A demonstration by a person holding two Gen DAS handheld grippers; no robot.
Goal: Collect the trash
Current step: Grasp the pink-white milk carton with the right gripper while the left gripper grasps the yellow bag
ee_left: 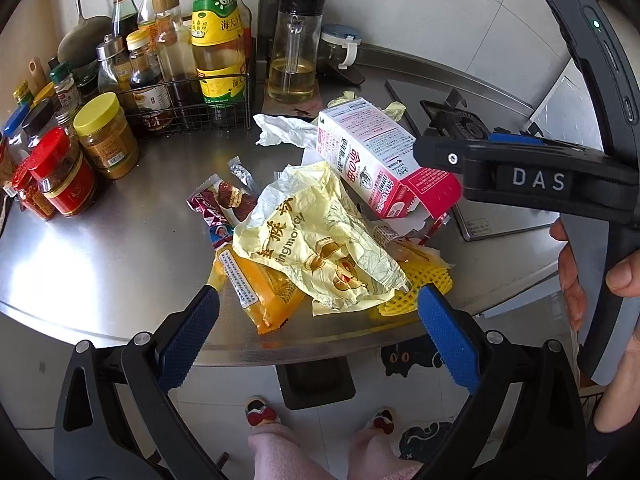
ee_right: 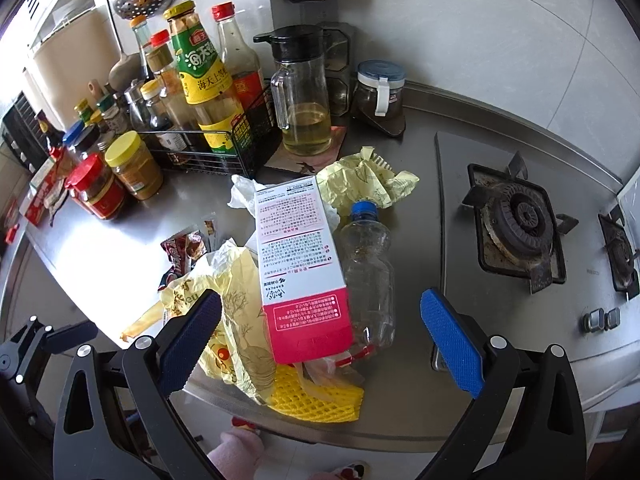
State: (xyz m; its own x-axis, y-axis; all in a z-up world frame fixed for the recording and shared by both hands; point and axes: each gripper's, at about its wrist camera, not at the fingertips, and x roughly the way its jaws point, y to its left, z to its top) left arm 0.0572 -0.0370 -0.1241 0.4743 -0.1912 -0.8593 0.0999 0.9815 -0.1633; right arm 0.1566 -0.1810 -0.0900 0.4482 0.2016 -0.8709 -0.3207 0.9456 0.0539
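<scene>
A heap of trash lies on the steel counter [ee_left: 100, 264]: a crumpled yellow paper bag [ee_left: 320, 240], an orange packet [ee_left: 264, 292], yellow foam netting [ee_left: 424, 284], a pink-and-white carton [ee_left: 380, 160] and snack wrappers [ee_left: 224, 204]. My left gripper [ee_left: 318, 320] stands open at the counter's front edge, its jaws wide around the yellow bag and touching nothing. My right gripper [ee_right: 320, 332] is open too, hovering over the carton [ee_right: 300, 256], an empty clear bottle [ee_right: 368, 272] and the netting [ee_right: 316, 400]. The right tool [ee_left: 540, 176] shows at the right in the left wrist view.
Sauce bottles in a wire rack [ee_left: 192, 108], spice jars [ee_left: 104, 136] and an oil jug [ee_left: 292, 52] crowd the back left. A gas hob [ee_right: 516, 224] sits to the right. More crumpled yellow paper [ee_right: 368, 184] and white tissue [ee_left: 280, 128] lie behind the carton. A person's slippers [ee_left: 260, 416] show below.
</scene>
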